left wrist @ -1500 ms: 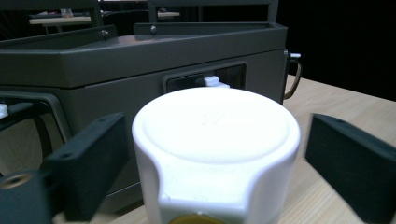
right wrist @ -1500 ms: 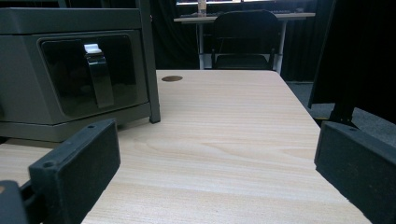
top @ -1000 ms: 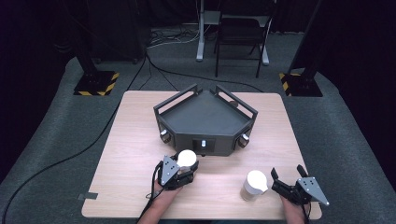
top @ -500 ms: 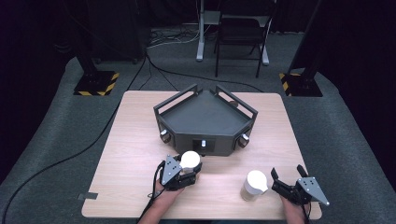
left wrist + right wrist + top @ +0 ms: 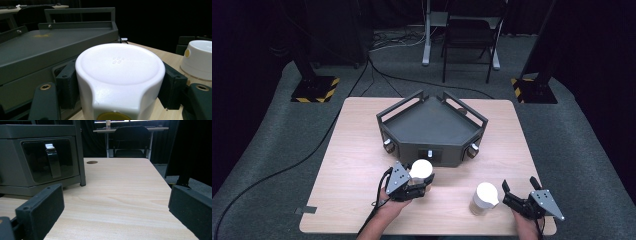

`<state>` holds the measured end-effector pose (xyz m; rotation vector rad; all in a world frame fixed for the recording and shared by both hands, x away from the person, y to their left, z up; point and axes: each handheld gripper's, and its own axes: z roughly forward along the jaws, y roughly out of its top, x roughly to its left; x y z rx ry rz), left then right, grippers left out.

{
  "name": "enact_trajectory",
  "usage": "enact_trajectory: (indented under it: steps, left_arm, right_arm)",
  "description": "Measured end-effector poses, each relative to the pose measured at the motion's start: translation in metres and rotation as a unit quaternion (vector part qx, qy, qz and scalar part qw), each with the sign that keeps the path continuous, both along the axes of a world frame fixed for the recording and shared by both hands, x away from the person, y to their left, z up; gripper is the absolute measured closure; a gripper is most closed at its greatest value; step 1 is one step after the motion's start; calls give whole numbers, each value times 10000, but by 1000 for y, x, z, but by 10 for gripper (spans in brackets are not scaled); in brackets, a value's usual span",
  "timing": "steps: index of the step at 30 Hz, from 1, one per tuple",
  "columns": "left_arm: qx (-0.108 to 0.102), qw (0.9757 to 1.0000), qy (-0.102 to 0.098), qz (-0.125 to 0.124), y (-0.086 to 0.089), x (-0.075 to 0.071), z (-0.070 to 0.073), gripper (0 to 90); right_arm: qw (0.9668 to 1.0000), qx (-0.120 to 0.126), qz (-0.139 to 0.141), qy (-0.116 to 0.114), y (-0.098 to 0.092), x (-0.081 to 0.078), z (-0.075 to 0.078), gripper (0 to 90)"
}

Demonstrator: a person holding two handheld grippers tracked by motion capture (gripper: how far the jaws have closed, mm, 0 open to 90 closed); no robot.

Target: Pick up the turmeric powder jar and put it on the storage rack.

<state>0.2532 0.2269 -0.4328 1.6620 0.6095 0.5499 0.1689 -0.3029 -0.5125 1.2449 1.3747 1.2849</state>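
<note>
A white-lidded paper cup (image 5: 422, 168) is held just off the table in front of the grey tray. My left gripper (image 5: 418, 184) is shut on it. In the left gripper view the cup's lid (image 5: 120, 67) sits between the two black pads (image 5: 66, 85), which press on its sides. A second white-lidded cup (image 5: 484, 198) stands upright on the table at the right, and its edge (image 5: 198, 58) also shows in the left gripper view. My right gripper (image 5: 519, 184) rests just right of that cup, open, with bare wood between its pads (image 5: 42, 207).
A grey five-sided tray (image 5: 432, 125) with raised rails stands mid-table, its front panel (image 5: 47, 160) close to my right gripper. The wooden table (image 5: 362, 150) has a small hole (image 5: 92, 162) near its far right. A chair (image 5: 469, 35) and stands are on the floor beyond.
My left gripper has risen a little with the cup in it and shifted slightly toward the tray. The right gripper and the second cup have stayed put.
</note>
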Motion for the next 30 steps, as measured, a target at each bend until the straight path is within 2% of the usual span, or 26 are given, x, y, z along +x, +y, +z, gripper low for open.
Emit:
enact_trajectory:
  steps: [13,30]
  left_arm:
    - [29,9997,-141,-193,-6,9,27,307]
    - [-55,9991,-417,29,-19,20,66,307]
  right_arm:
    - [10000,14,2,-3,0,0,0,0]
    - [10000,59,0,10,-1,0,0,0]
